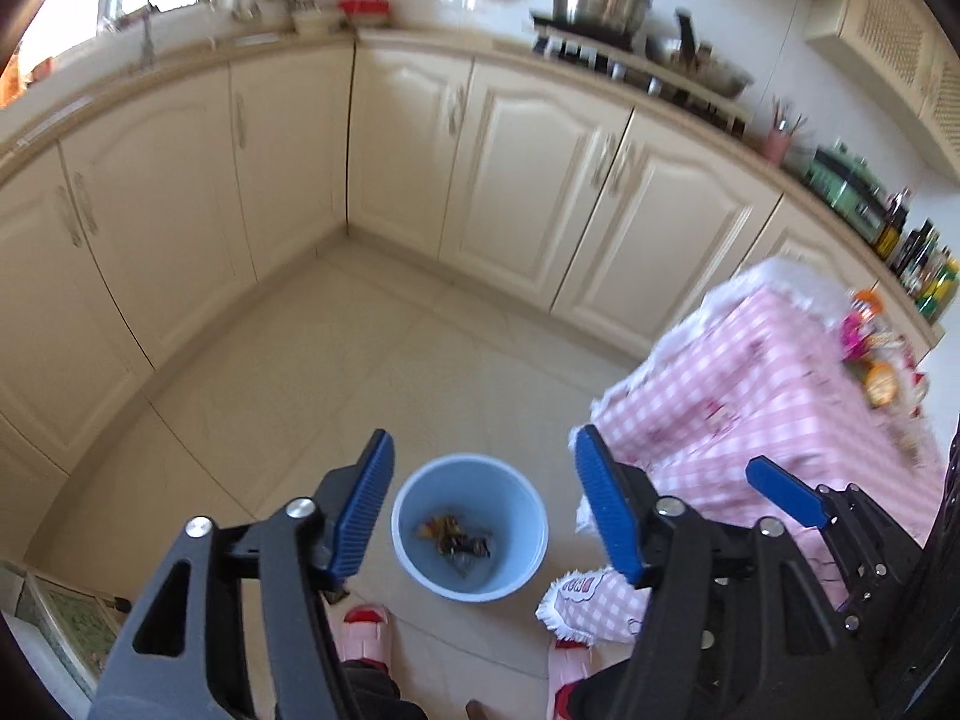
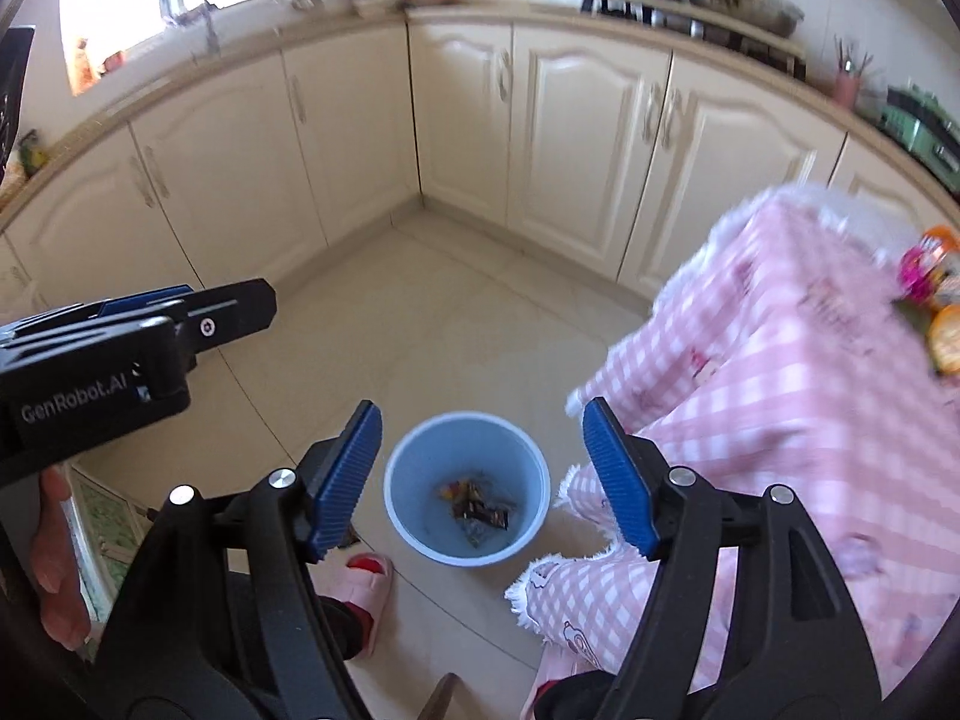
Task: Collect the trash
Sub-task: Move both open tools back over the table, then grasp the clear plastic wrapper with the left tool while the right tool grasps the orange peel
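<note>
A light blue bin (image 1: 470, 525) stands on the tiled floor with several wrappers (image 1: 454, 536) at its bottom; it also shows in the right wrist view (image 2: 467, 487) with the wrappers (image 2: 477, 507). My left gripper (image 1: 483, 507) is open and empty, held above the bin. My right gripper (image 2: 480, 474) is open and empty, also above the bin. The right gripper shows at the right edge of the left wrist view (image 1: 786, 495), the left gripper at the left of the right wrist view (image 2: 198, 312). More colourful wrappers (image 2: 936, 306) lie on the pink checked table.
The table with the pink checked cloth (image 1: 768, 396) stands right of the bin. Cream cabinets (image 1: 528, 168) run along the back and left. The person's pink slippers (image 2: 366, 588) are just in front of the bin.
</note>
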Available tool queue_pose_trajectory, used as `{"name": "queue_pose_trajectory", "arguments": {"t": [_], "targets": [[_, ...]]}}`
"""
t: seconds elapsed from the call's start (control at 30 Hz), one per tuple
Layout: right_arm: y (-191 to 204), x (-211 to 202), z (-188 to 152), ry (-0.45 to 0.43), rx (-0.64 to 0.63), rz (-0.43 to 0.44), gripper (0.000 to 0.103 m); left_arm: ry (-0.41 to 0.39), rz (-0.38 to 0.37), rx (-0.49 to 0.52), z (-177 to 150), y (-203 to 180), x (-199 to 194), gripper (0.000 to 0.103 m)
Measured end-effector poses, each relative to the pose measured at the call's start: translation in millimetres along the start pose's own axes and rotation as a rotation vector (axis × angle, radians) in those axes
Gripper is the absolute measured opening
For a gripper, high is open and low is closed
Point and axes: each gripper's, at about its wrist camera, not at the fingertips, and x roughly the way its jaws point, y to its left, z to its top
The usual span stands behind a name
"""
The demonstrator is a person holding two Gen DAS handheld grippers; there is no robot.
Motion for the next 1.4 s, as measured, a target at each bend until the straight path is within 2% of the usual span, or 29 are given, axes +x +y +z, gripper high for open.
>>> {"name": "queue_pose_trajectory", "arguments": {"t": [0.13, 0.27, 0.37, 0.5, 0.63, 0.77, 0.9, 1.03, 1.17, 1.2, 1.33, 1.4], "targets": [[0, -52, 10, -0.097, -0.016, 0.007, 0.071, -0.072, -0.007, 0.022, 3, -10, -45, 0.065], [-14, -96, 12, -0.178, -0.005, -0.010, 0.072, -0.138, -0.050, 0.072, 5, -42, -83, 0.068], [-40, -128, 9, -0.228, 0.030, -0.055, 0.073, -0.165, -0.105, 0.114, 6, -74, -101, 0.069], [-92, -155, -5, -0.267, 0.104, -0.137, 0.073, -0.155, -0.175, 0.192, 7, -126, -104, 0.069], [-161, -178, -31, -0.281, 0.217, -0.231, 0.074, -0.090, -0.262, 0.271, 3, -187, -87, 0.071], [-229, -189, -63, -0.257, 0.349, -0.327, 0.075, -0.009, -0.360, 0.303, -4, -243, -65, 0.071], [-285, -189, -91, -0.223, 0.460, -0.380, 0.075, 0.050, -0.408, 0.365, -12, -301, -37, 0.071], [-315, -185, -107, -0.208, 0.512, -0.387, 0.075, 0.092, -0.410, 0.456, -19, -356, -6, 0.071], [-335, -177, -111, -0.190, 0.531, -0.361, 0.075, 0.100, -0.323, 0.515, -19, -375, 22, 0.071], [-339, -172, -111, -0.184, 0.535, -0.346, 0.075, 0.111, -0.321, 0.510, -18, -375, 27, 0.071], [-350, -160, -112, -0.170, 0.566, -0.290, 0.075, 0.184, -0.372, 0.469, -14, -380, 52, 0.071], [-353, -157, -112, -0.166, 0.566, -0.288, 0.075, 0.209, -0.398, 0.458, -13, -387, 61, 0.071]]}}
